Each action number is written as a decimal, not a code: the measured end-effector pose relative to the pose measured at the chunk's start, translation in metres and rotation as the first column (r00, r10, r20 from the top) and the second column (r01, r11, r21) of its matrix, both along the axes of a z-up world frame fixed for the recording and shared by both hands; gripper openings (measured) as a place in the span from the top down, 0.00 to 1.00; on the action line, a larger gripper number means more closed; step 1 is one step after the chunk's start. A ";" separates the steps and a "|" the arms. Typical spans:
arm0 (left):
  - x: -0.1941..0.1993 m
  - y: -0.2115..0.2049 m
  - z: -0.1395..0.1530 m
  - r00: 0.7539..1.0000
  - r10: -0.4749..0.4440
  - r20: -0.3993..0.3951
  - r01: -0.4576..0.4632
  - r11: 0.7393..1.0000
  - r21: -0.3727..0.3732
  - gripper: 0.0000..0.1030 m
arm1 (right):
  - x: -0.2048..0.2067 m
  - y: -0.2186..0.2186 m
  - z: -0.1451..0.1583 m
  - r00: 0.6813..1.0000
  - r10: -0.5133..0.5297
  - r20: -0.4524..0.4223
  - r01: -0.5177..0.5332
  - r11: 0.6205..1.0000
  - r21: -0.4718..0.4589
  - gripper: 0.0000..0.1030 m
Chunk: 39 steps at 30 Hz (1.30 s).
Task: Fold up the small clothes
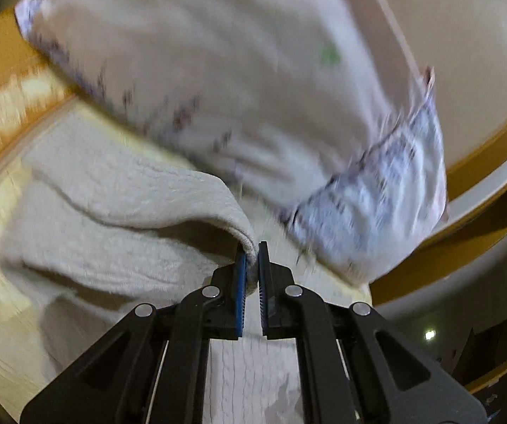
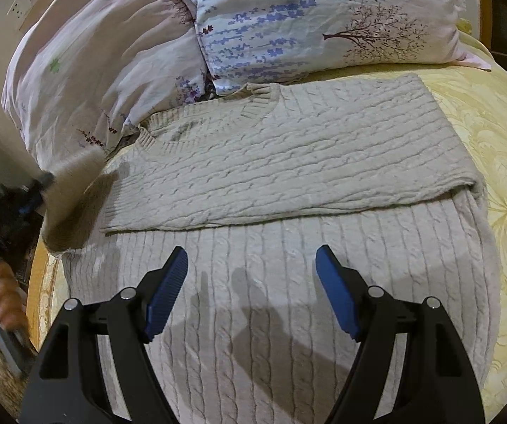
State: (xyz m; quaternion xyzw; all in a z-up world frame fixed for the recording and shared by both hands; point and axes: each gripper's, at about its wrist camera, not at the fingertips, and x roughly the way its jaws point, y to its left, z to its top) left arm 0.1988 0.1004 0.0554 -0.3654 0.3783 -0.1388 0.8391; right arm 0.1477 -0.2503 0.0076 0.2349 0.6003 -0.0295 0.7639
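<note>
— Where's the sweater [image 2: 288, 162]?

— Spread on the bed [image 2: 483, 134], top part folded over, collar touching the pillows [image 2: 288, 21].

— Your left tool [image 1: 252, 258]?

— Clenched on a fold of the knit, probably a sleeve; that view's blurred.

— The right tool [image 2: 251, 258]?

— Released, spread wide above the sweater's lower half, gripping nothing.

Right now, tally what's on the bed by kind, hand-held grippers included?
Pillows: 2, one pink, one blue-flowered
Sweater: 1, beige cable-knit, part folded over
Bedsheet: 1, yellow
Hand-held grippers: 2, left hand-held gripper shut on the sweater's edge, right hand-held gripper open above it
Total: 6
</note>
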 end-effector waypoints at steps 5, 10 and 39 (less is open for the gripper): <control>-0.004 -0.022 -0.031 0.995 -0.045 -0.086 0.047 0.999 0.015 0.95 | -0.002 -0.002 -0.001 1.000 -0.004 -0.006 0.004 1.000 0.001 0.27; -0.005 -0.015 -0.049 0.988 -0.044 -0.148 0.034 0.997 -0.074 0.90 | -0.002 -0.001 -0.001 1.000 0.012 -0.008 -0.012 1.000 -0.002 0.27; 0.029 -0.179 -0.009 0.924 -0.377 -0.059 0.363 0.820 0.442 0.91 | -0.032 -0.070 0.018 0.987 -0.158 0.020 0.159 0.987 -0.040 0.28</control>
